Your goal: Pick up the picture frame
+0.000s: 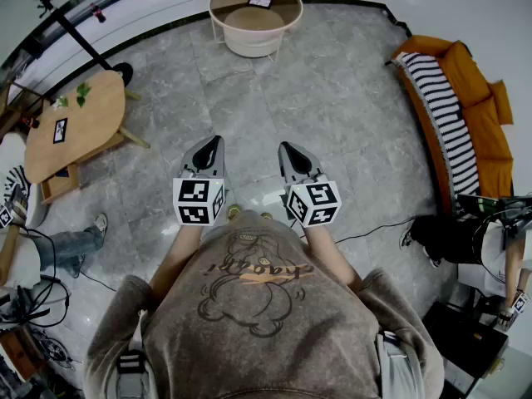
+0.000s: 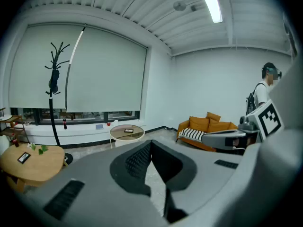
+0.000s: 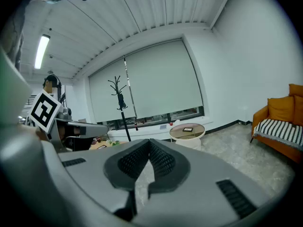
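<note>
My main worry is going for the wrong thing. The picture frame [image 1: 259, 1] lies flat on the round desk [image 1: 218, 22] at twelve o'clock in the head view, well apart from me across the floor [image 1: 332, 98]. A second small frame [image 1: 60, 130] sits on the wooden desk [image 1: 96, 110] at nine o'clock, and from here the two look alike. Lying flat, the picture frame gives the pads little edge to bite. I judge that a closing grip could skid it across the desk top if I come in too shallow. A cable [image 1: 374, 229] trails on the floor at four o'clock, a trip hazard only if I drift that way. The left hand-held gripper [image 1: 210, 145] has its jaws pressed together with nothing between them. The right hand-held gripper [image 1: 289, 150] is the same: closed, empty, touching nothing. Both hang over the floor and point toward twelve o'clock, so I would have to spread one before it could take the picture frame.
</note>
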A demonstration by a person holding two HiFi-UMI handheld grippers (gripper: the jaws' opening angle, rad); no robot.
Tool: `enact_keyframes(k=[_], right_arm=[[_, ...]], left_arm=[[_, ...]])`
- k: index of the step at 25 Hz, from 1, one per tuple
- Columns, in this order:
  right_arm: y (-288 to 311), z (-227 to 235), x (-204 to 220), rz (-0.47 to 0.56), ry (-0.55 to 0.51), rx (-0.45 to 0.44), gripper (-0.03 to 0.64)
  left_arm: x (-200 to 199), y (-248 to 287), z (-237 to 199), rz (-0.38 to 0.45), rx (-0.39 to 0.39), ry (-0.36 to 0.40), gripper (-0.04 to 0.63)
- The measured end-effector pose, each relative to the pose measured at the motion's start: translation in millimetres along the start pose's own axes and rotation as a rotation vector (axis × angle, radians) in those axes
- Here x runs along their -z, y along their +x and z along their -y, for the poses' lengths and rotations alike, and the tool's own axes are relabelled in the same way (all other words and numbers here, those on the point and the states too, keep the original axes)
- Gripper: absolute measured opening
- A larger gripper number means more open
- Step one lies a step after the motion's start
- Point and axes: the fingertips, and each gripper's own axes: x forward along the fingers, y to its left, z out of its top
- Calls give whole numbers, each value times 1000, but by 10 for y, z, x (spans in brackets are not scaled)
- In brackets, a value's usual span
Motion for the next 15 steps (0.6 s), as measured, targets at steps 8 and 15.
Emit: enact_keyframes(k=[8, 15], right_arm=[[62, -53, 13, 6, 10, 7, 18], [119, -172, 78, -7, 27, 30, 18]], left_arm=[[12, 27, -77, 3, 14, -7, 17], [40, 48, -218, -2, 46, -15, 15]])
